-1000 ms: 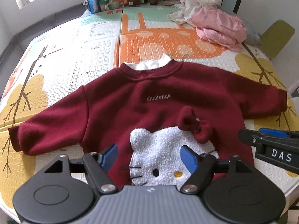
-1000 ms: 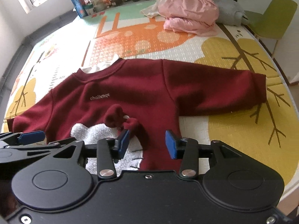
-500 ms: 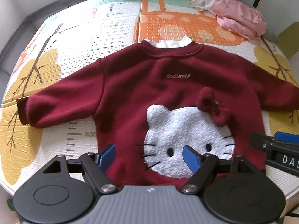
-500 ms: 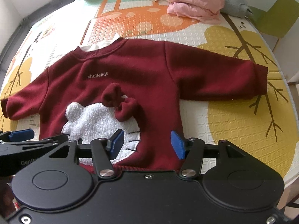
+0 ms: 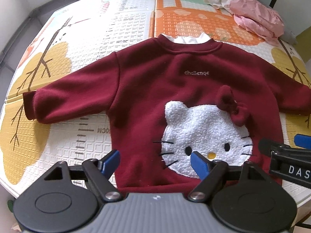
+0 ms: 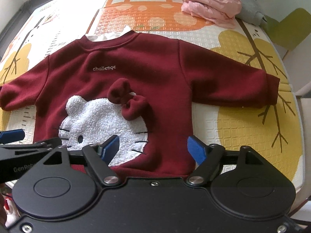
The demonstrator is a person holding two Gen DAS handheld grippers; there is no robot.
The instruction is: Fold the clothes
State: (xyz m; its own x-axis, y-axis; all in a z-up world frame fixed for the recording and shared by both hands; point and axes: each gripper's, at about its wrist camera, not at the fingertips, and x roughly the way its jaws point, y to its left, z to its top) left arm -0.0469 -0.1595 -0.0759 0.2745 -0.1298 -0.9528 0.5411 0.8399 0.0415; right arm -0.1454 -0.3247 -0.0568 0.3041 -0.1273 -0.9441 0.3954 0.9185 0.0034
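A dark red sweatshirt [image 5: 155, 81] [image 6: 155, 71] with a white cat face and a bow lies flat, front up, both sleeves spread, on a patterned play mat [image 5: 108, 23]. My left gripper [image 5: 155, 161] hangs open over the hem's left corner, blue pads clear of the cloth. Over the hem's right corner my right gripper [image 6: 153, 147] has its jaws opening, the red cloth lying beneath and between them, pads not pressing on it. Each gripper's tip shows at the edge of the other's view.
A heap of pink and white clothes [image 5: 252, 13] [image 6: 210, 2] lies at the mat's far right. Bottles and cans line the far edge. A green chair [image 6: 291, 25] stands off the right side. The mat's near edge runs just below the hem.
Both grippers drew back toward the hem, so the whole cat face came into sight. The right gripper's jaws spread much wider; the left stayed wide.
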